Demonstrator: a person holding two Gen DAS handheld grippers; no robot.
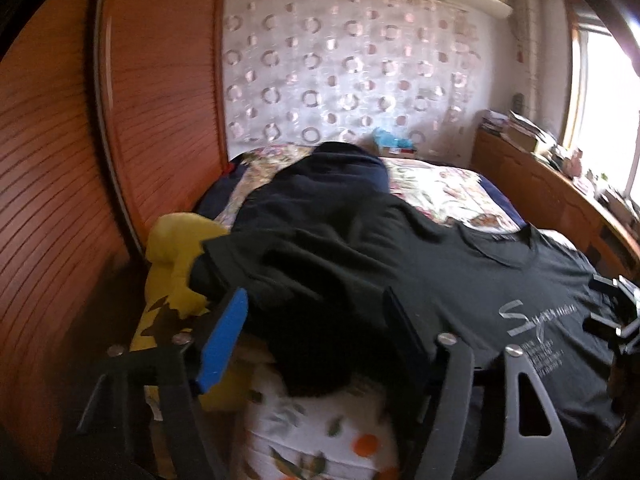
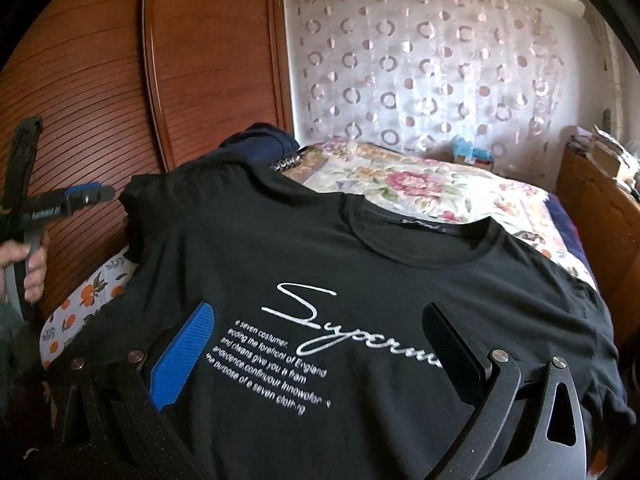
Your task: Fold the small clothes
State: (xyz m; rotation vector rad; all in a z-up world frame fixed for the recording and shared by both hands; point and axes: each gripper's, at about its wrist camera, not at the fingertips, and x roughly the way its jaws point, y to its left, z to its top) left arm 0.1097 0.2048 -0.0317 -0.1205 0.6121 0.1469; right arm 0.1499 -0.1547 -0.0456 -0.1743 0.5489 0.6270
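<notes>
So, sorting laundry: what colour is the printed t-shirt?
Black t-shirt with white lettering, clearest in the right wrist view.

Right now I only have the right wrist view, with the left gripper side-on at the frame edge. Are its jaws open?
Observer: Yes. The left gripper is open, with bunched cloth of the black T-shirt lying between its fingers, apparently not pinched.
Operator: Anything beside that sleeve that I can't see?
Observer: A yellow cloth item lies next to the wardrobe, partly under the sleeve.
Operator: And on the far right?
Observer: A bright window above the wooden cabinet.
</notes>
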